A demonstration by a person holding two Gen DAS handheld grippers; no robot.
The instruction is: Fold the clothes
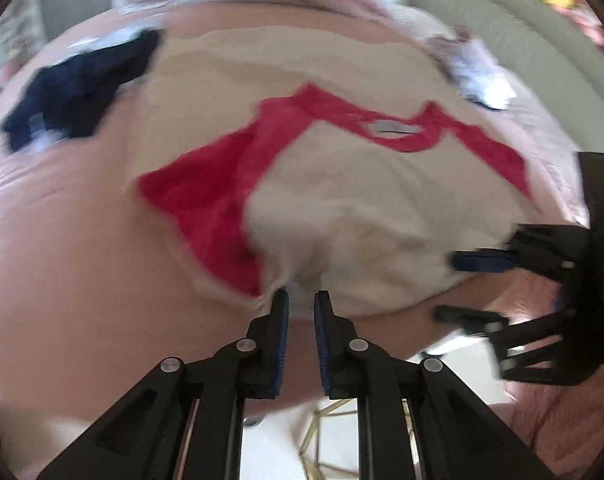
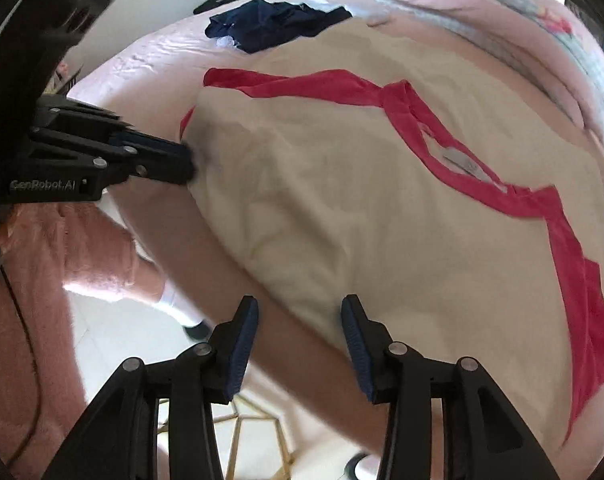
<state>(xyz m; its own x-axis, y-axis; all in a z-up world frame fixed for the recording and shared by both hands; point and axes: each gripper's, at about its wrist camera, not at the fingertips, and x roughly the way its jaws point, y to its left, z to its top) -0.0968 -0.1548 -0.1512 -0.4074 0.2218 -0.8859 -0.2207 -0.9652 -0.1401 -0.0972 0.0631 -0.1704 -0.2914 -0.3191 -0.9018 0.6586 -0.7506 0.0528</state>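
Note:
A cream shirt with red sleeves and red collar [image 1: 342, 184] lies spread on a pink bed [image 1: 61, 280]; it also shows in the right wrist view [image 2: 342, 200]. My left gripper [image 1: 301, 298] is shut on the shirt's hem near the left corner, cloth bunched between its pads; it shows from the side in the right wrist view [image 2: 189, 164]. My right gripper [image 2: 299, 308] is open at the hem's near edge, holding nothing; it also shows in the left wrist view [image 1: 450, 284], open beside the shirt's right edge.
A dark navy garment [image 1: 73, 92] lies crumpled at the bed's far left, also visible in the right wrist view [image 2: 273, 24]. A white patterned garment [image 1: 474, 72] lies at the far right. Pink pillows [image 2: 482, 12] sit at the head. A grey headboard [image 1: 522, 28] runs along the right.

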